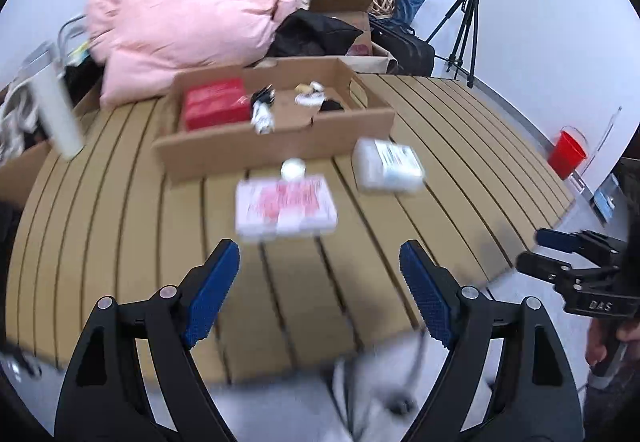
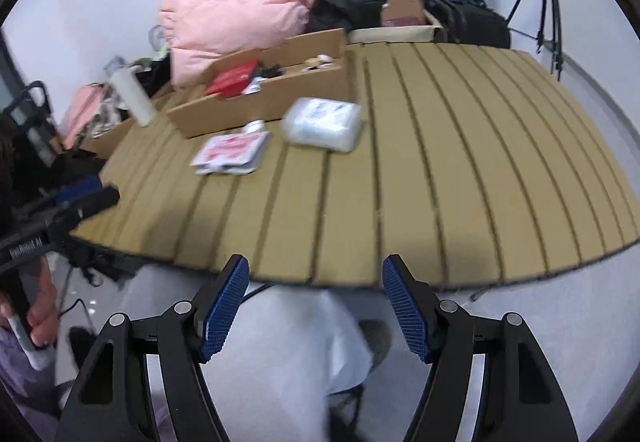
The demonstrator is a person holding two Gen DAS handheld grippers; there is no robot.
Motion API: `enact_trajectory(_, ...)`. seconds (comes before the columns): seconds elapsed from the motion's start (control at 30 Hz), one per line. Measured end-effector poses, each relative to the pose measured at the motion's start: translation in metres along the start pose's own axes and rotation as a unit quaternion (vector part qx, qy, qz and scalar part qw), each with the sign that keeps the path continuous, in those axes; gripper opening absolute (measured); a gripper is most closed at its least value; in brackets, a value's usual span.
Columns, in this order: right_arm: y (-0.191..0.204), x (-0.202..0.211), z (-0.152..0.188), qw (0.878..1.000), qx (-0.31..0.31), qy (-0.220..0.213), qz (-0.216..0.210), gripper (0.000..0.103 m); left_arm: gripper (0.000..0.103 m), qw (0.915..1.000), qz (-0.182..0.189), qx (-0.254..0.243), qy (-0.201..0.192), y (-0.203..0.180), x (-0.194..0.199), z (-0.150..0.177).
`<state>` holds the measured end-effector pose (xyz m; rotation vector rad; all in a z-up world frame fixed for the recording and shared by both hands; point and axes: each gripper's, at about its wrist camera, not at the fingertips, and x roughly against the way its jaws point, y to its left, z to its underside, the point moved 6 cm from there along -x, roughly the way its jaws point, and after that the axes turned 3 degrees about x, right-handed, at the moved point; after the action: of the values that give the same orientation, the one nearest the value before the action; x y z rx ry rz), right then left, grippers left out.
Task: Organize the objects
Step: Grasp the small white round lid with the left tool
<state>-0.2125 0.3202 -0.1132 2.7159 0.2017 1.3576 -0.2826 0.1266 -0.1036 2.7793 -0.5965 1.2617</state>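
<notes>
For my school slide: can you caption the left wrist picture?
Open left tool hovers above a slatted table, facing a pink-and-white packet and a cardboard tray.

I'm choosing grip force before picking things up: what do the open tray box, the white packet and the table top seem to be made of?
The tray box looks like plain brown corrugated cardboard, matte, with folded walls. The white packet appears wrapped in soft clear plastic film, shiny and slightly puffy; blur hides its contents. The table top is tan and matte with dark parallel grooves, perhaps wood-look slats or a mat; I cannot tell which.
</notes>
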Motion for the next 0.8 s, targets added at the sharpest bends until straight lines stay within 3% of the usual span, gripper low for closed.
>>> enact_trajectory(0.13, -0.049, -0.039, -0.037, 0.997, -0.063, -0.007, 0.038, 0.073, 0.072, 0.9961, -0.088, -0.006, 0.007, 0.011, -0.074, -0.027)
enact_trajectory(0.23, -0.079, -0.07, -0.06, 0.994, -0.104, 0.013, 0.029, 0.073, 0.072, 0.9981, -0.059, 0.012, 0.009, 0.013, -0.107, -0.034)
enact_trajectory(0.4, -0.096, -0.116, -0.115, 0.996, -0.061, 0.009, 0.064, 0.073, 0.072, 0.9977, -0.059, 0.024, 0.021, 0.018, -0.141, -0.044)
enact_trajectory(0.53, -0.095, -0.161, -0.143, 0.997, -0.031, 0.007, 0.067, 0.073, 0.065, 0.9942, -0.1, -0.015, 0.037, 0.02, -0.164, -0.041)
enact_trajectory(0.67, -0.083, -0.187, -0.139, 0.998, -0.008, 0.025, 0.05, 0.073, 0.064, 0.9958, -0.077, 0.009, 0.048, 0.027, -0.168, -0.039)
enact_trajectory(0.8, -0.047, -0.172, -0.116, 0.999, 0.048, 0.002, 0.006, 0.073, 0.064, 0.9971, -0.063, 0.005, 0.043, 0.028, -0.159, -0.029)
